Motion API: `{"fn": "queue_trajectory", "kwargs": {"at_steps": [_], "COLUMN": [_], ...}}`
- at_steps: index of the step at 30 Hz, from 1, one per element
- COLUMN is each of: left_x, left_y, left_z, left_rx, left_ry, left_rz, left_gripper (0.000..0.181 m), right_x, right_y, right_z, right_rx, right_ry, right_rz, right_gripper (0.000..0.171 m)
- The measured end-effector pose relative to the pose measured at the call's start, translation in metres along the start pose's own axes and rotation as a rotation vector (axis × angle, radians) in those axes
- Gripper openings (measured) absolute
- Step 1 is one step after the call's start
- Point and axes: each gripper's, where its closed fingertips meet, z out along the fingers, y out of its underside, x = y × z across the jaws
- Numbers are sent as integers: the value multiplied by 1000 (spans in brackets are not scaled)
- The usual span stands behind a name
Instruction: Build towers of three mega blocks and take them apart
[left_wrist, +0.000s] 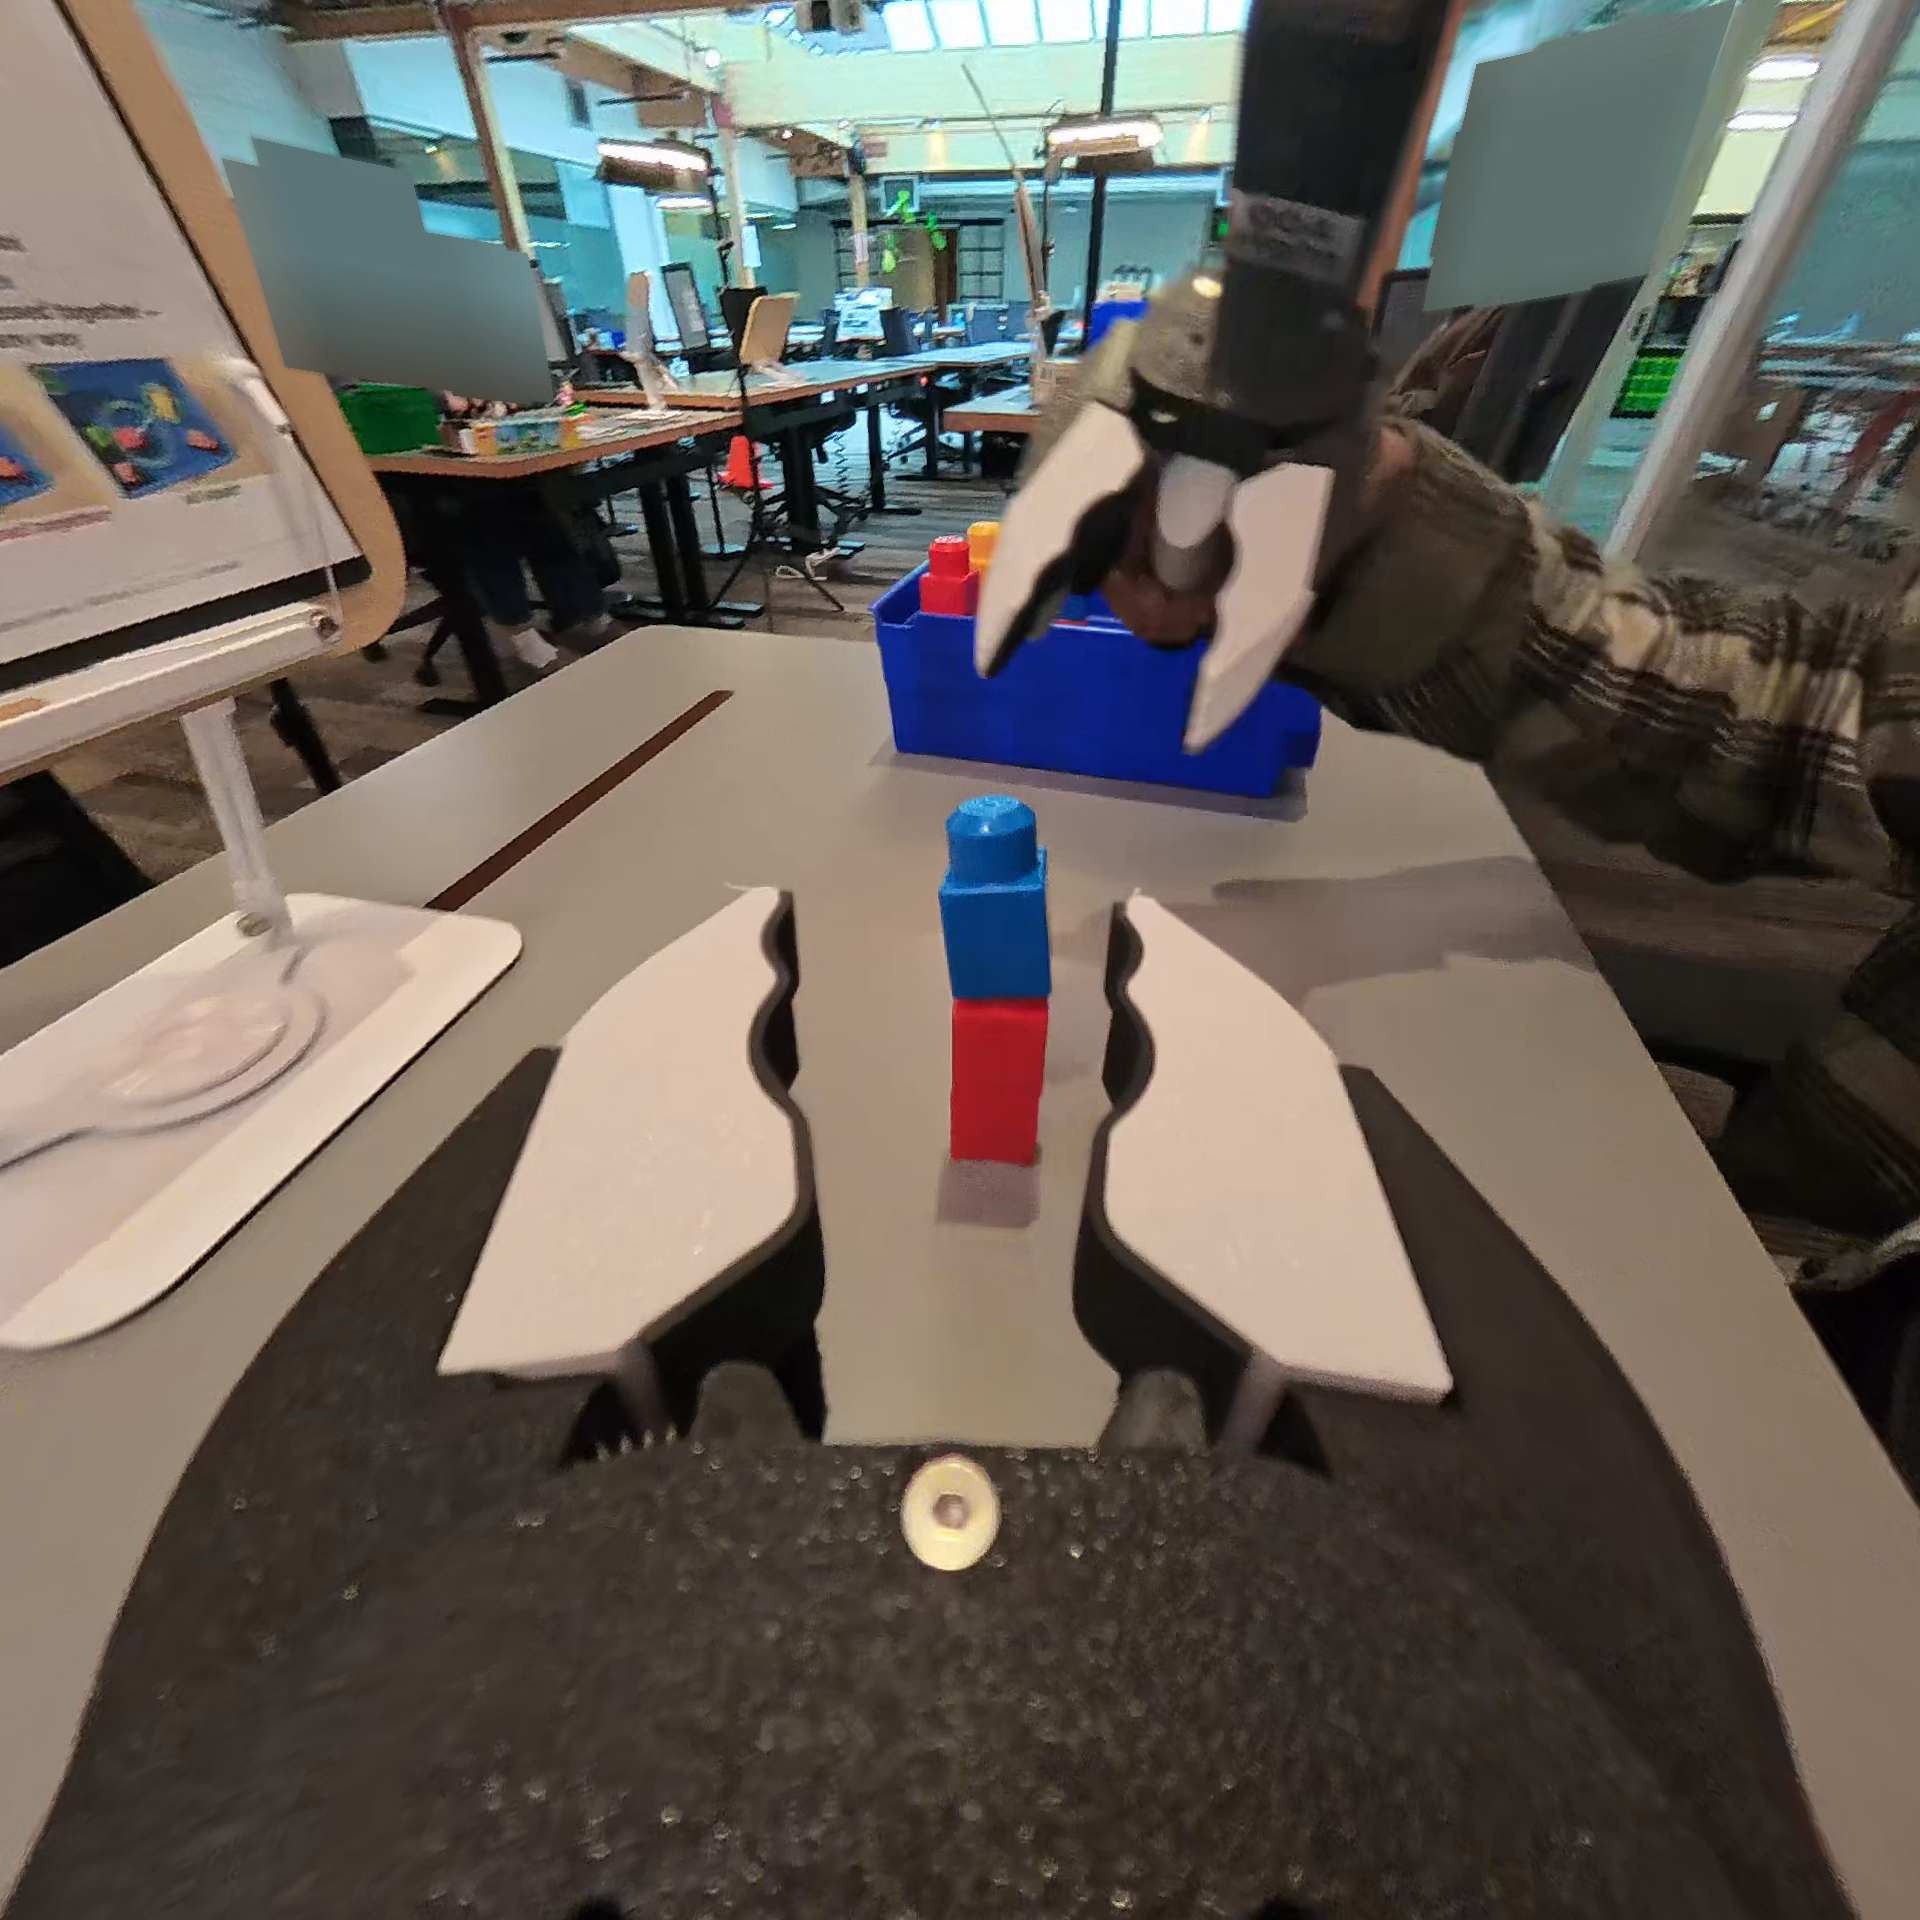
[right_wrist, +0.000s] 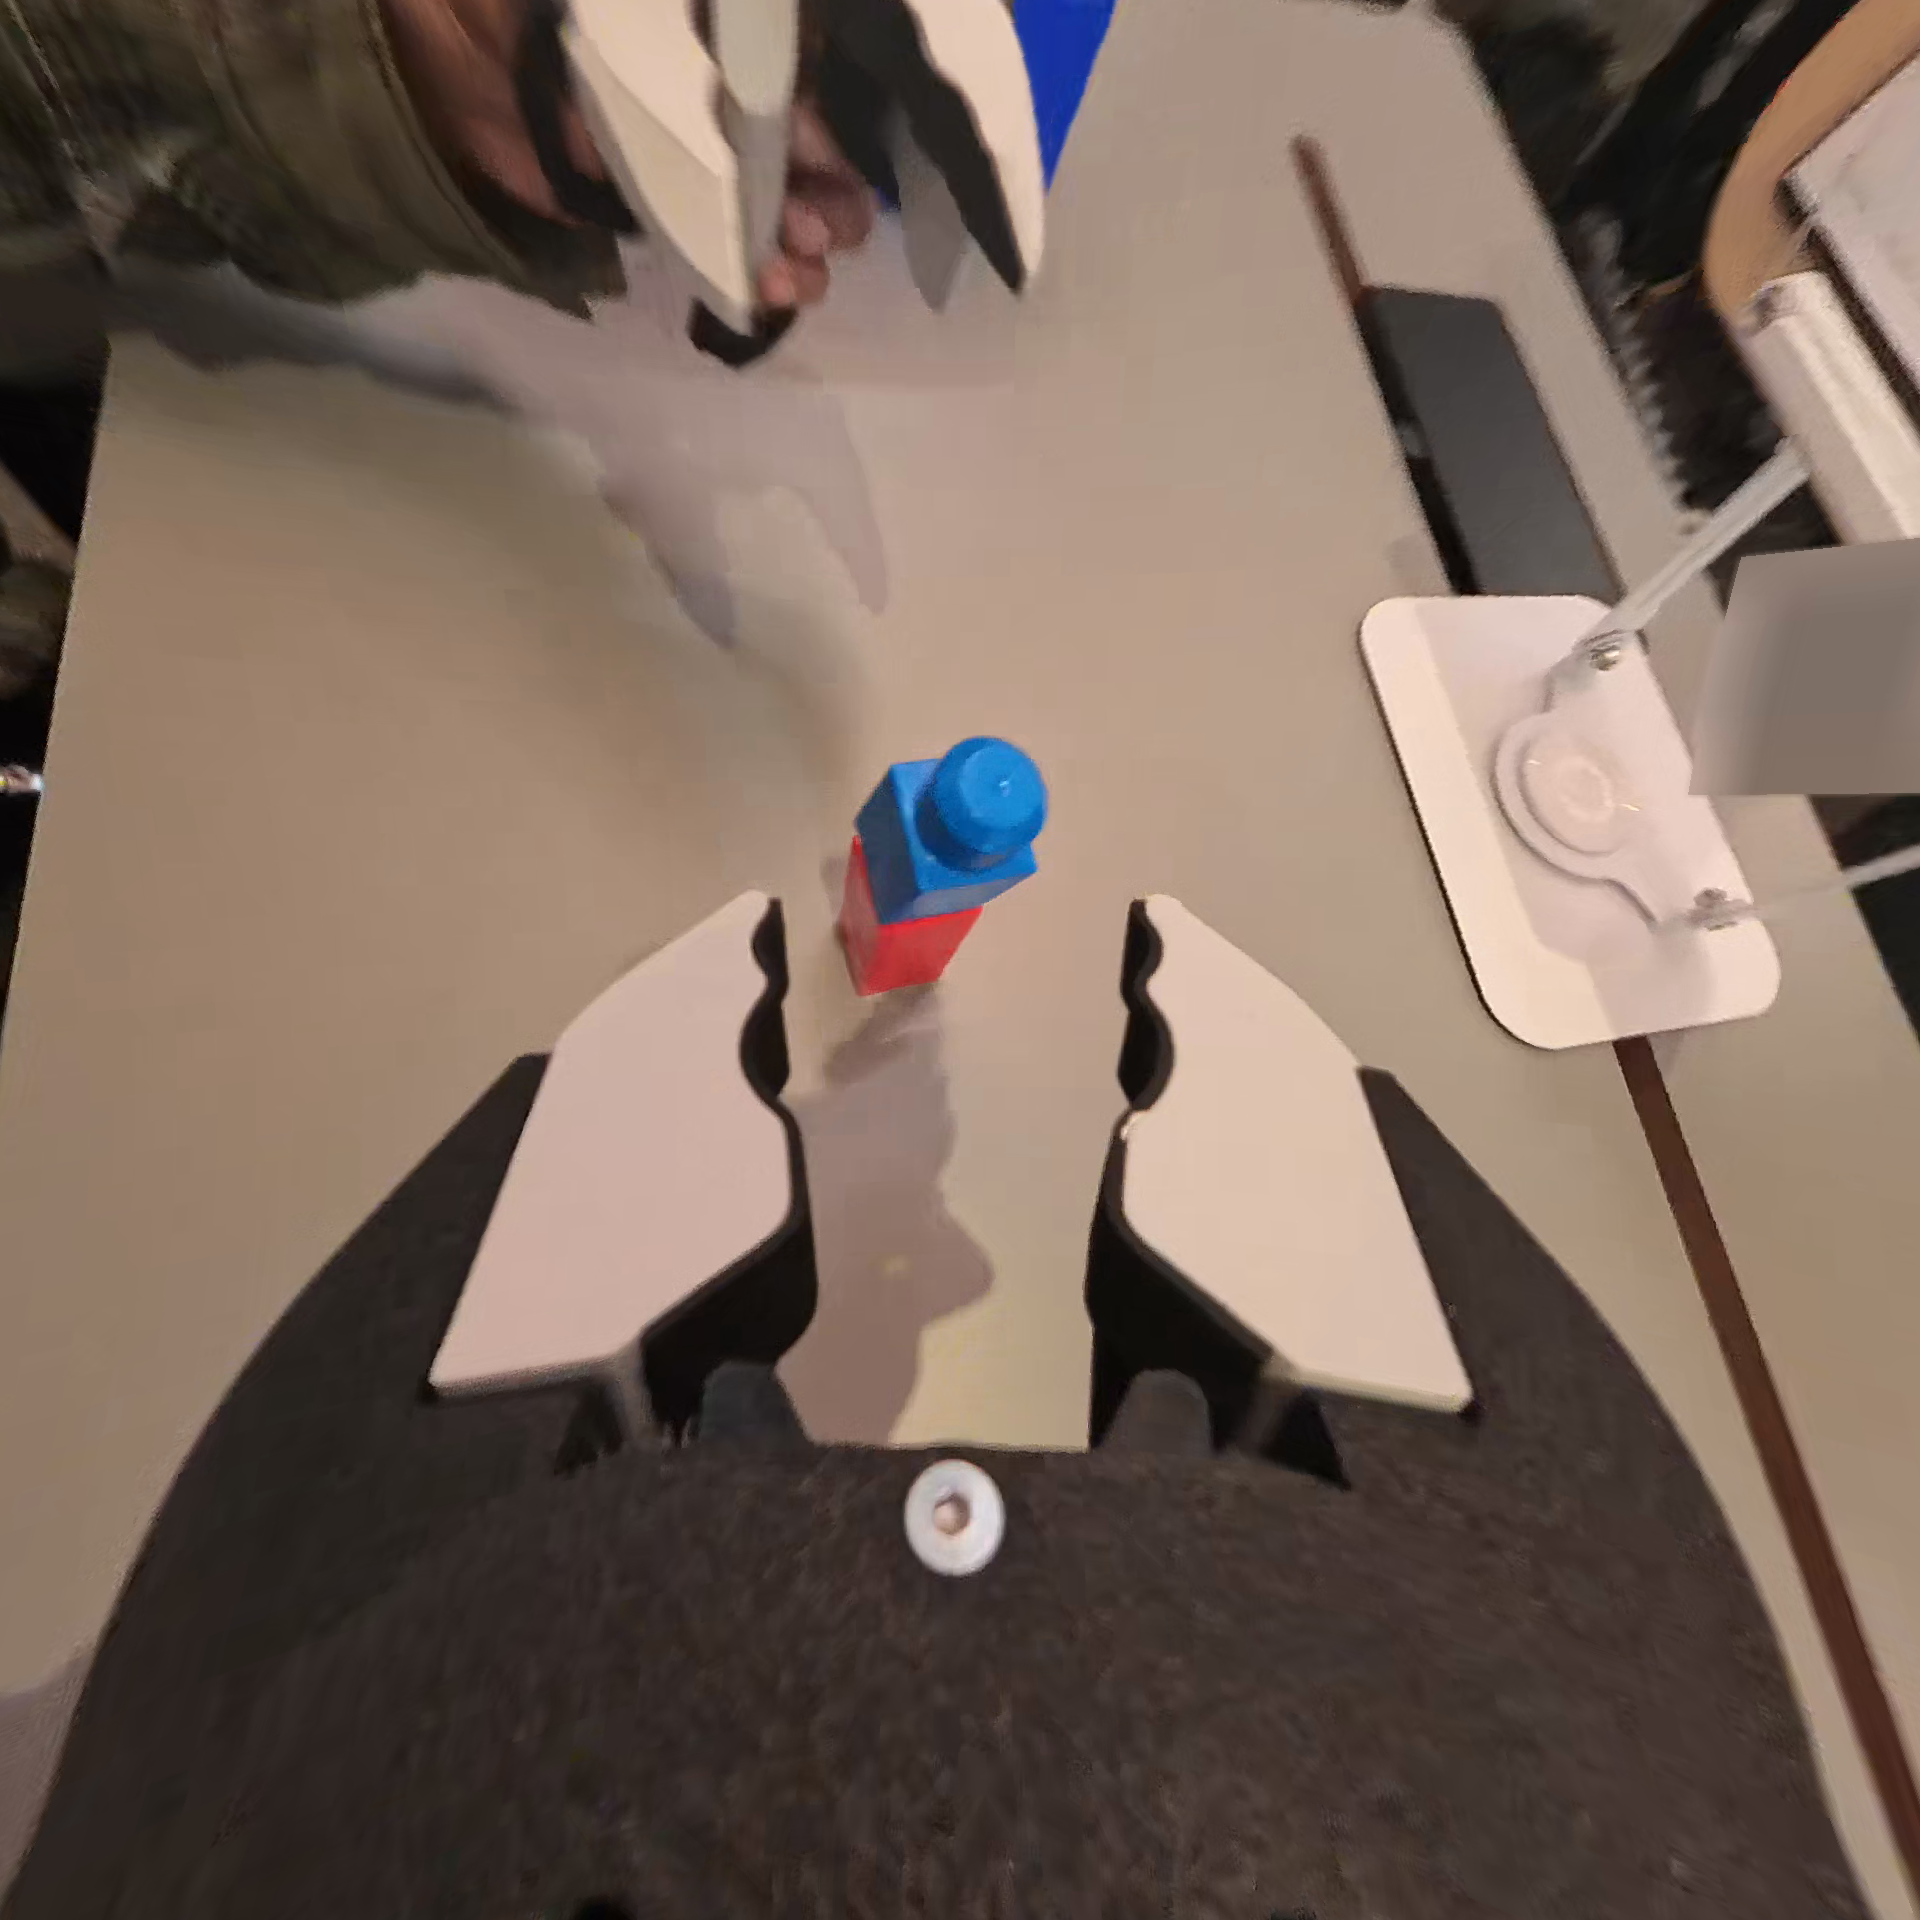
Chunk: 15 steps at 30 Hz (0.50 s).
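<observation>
A two-block tower stands upright on the grey table (left_wrist: 665, 831): a blue block (left_wrist: 994, 914) on a red block (left_wrist: 995, 1081). It also shows from above in the right wrist view, blue block (right_wrist: 951, 831) on red block (right_wrist: 904, 951). My left gripper (left_wrist: 956, 909) is open and empty; the tower shows in the gap between its fingers, untouched. It also shows at the top of the right wrist view (right_wrist: 873, 291). My right gripper (right_wrist: 954, 904) is open and empty, above the tower. In the left wrist view it (left_wrist: 1096, 696) hangs in front of the blue bin.
A blue bin (left_wrist: 1081, 727) at the far side holds a red block (left_wrist: 948, 582) and an orange block (left_wrist: 982, 540). A sheet stand's white base (left_wrist: 260, 1091) (right_wrist: 1558, 810) sits at one side. A dark slot (left_wrist: 592, 800) crosses the table. A plaid sleeve (left_wrist: 1662, 675) reaches in. About 12 cm separates my left fingertips from my right.
</observation>
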Motion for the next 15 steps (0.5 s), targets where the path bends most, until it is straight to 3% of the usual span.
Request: {"fn": "queue_trajectory", "kwargs": {"at_steps": [5, 11, 15], "left_x": [11, 15, 16], "left_y": [2, 13, 16], "left_z": [-23, -28, -28], "left_rx": [52, 35, 21], "left_ry": [-6, 8, 20], "left_rz": [-68, -88, -78], "left_gripper": [58, 57, 57], "right_x": [6, 5, 3], "right_y": [-5, 1, -1], "right_z": [29, 47, 48], "right_rx": [-147, -331, -412], "right_ry": [-220, -297, -276], "right_rz": [-4, -9, -53], "right_gripper": [44, 28, 28]}}
